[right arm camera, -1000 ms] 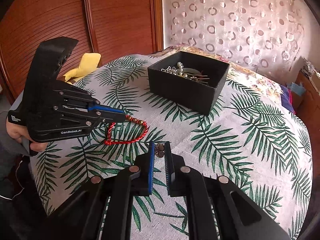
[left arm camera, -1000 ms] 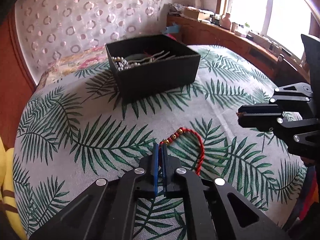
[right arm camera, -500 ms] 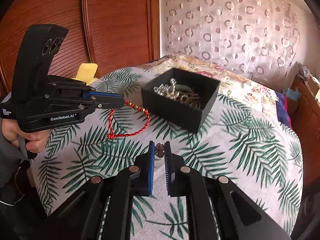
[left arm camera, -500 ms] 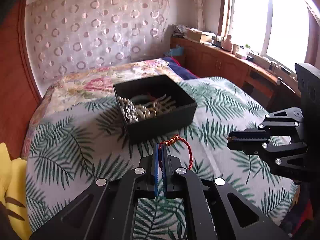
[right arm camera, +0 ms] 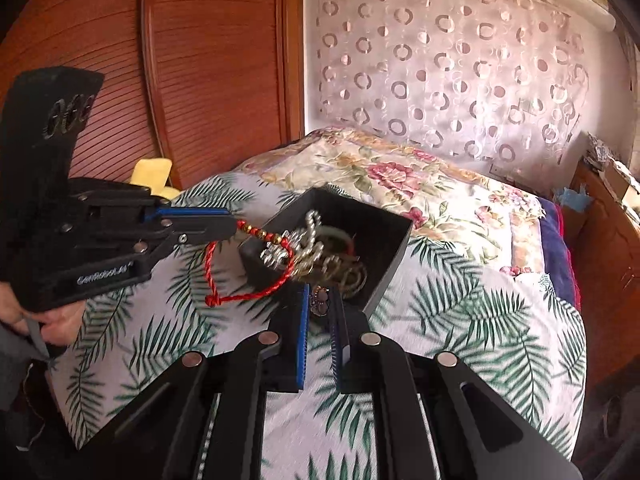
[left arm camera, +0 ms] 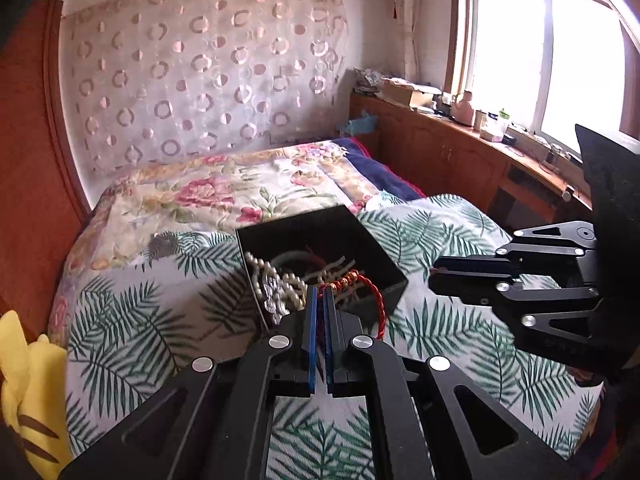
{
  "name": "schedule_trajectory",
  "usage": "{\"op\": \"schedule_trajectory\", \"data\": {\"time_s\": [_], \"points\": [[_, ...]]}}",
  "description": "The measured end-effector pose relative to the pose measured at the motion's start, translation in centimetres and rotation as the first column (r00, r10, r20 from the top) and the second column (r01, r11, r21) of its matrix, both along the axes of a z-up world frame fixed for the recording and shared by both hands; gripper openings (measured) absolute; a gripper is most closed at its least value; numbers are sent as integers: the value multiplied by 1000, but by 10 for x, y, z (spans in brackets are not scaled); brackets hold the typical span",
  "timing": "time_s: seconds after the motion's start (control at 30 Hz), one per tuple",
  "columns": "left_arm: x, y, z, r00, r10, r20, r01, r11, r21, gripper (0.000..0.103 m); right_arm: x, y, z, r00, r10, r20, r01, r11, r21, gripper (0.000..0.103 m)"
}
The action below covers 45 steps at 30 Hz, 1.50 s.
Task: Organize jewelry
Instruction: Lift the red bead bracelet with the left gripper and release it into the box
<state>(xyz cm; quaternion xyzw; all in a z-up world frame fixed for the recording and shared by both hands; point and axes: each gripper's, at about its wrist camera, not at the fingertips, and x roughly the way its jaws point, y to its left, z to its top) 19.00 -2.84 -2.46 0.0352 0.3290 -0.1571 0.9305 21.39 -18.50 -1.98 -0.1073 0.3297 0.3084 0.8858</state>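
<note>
Both tongs have risen from the palm-leaf bedspread (left arm camera: 132, 320) to the open black square jewelry box (right arm camera: 394, 248) since a second ago. Left tongs (left arm camera: 319, 292) pinch the red braided cord bracelet with gold beads (right arm camera: 256, 264), its loop dangling over the box's near corner; right tongs (right arm camera: 320, 296) clamp a small dark metal trinket (right arm camera: 320, 300). Best move, I judge: carry each piece well inside the rim before letting go, so nothing drapes outside. Pearl strands (left arm camera: 276, 276) already fill the box
</note>
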Motion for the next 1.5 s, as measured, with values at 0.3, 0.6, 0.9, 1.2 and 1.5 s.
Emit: {"op": "schedule_trajectory", "data": {"time_s": [0.3,0.6,0.9,1.2,1.5], "points": [[36,-4,3,1000,28,-4,-28,1000,3,2,39,7,-9,998,-28,-56,29,999,23,12],[63,1,-10,997,56,-47,-57,998,-16,2,62,2,-10,995,-39,-93,45,997,68,28],[83,-4,-15,996,59,-60,-61,998,-27,2,62,-9,-4,994,-59,-87,66,995,74,28],[73,0,-17,989,146,-14,-146,989,17,67,40,-21,-7,994,-100,-52,104,992,78,32],[19,14,-8,971,227,74,-230,973,31,96,-2,-34,4,986,-166,8,164,976,143,61]]}}
